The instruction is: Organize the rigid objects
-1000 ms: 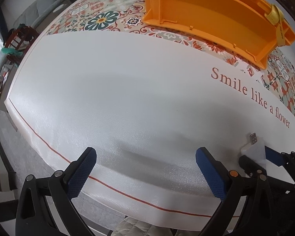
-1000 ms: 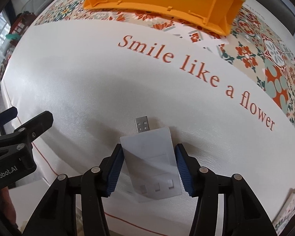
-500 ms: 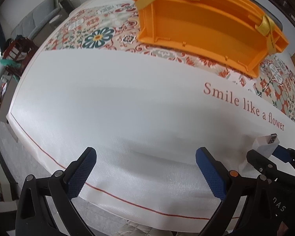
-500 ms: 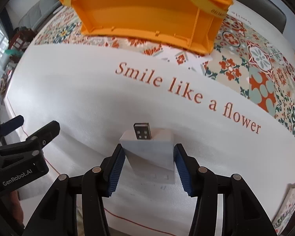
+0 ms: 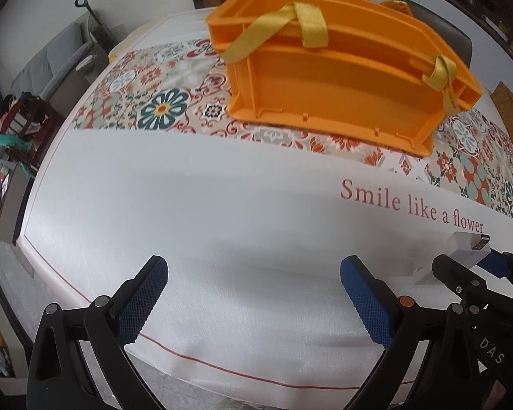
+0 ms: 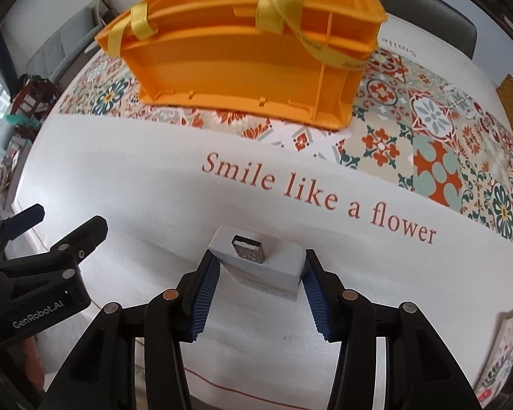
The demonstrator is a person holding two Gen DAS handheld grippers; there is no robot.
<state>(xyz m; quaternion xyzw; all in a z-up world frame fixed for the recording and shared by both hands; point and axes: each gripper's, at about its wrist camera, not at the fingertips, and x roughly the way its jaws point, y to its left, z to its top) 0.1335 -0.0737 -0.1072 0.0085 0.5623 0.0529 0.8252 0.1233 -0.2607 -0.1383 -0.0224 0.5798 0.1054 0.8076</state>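
The right gripper (image 6: 260, 273) has its 2 fingers (image 6: 205, 294) pressed on a white USB plug (image 6: 256, 263), low in the middle of the frame. The left gripper (image 5: 253, 300) has its fingers wide apart and holds nothing. An orange basket (image 6: 242, 54) sits on the tabletop (image 5: 188, 212) at the top of the frame.
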